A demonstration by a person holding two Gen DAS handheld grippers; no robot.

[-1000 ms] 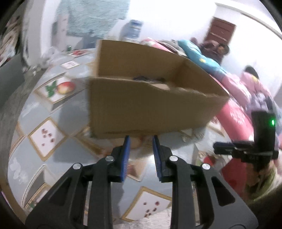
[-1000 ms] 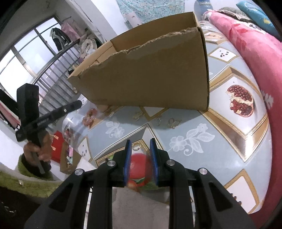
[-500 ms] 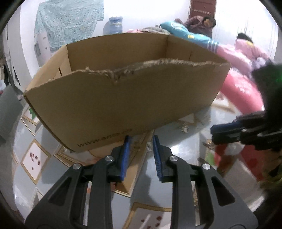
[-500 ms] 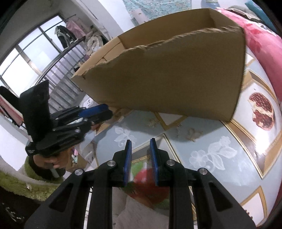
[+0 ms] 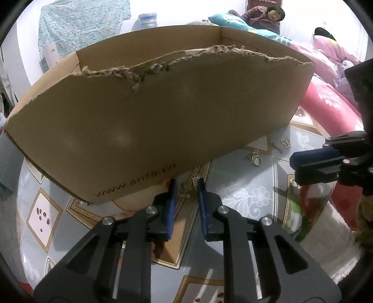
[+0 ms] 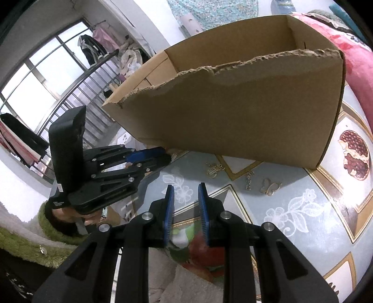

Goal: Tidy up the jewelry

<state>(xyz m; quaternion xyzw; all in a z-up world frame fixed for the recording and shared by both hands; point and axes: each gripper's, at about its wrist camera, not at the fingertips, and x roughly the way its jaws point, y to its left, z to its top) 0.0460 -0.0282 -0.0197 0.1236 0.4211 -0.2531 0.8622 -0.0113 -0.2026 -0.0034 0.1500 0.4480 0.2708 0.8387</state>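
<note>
A brown cardboard box [image 5: 163, 111] with a torn rim stands on the patterned table; it also shows in the right wrist view [image 6: 244, 111]. Small metal jewelry pieces lie on the table by its base: a lock-shaped pendant [image 5: 256, 159], a butterfly charm [image 5: 286, 143] [image 6: 270, 187], a short chain [image 6: 249, 179] and a round pendant [image 6: 214, 169]. My left gripper [image 5: 185, 184] is open and empty, low over a small piece [image 5: 186, 190] near the box's front wall. My right gripper [image 6: 185, 190] is open and empty, short of the jewelry. Each gripper shows in the other's view.
The table has a grey-blue cloth with fruit pictures [image 6: 355, 155]. A red and pink quilt [image 5: 326, 98] lies beyond the box on the right. People sit at the back [image 5: 268, 16]. A window and metal rack [image 6: 58, 77] stand to the left.
Both grippers have moved closer to the box and lower toward the table. The jewelry pieces at the box's base have come into clear view. Both stay open.
</note>
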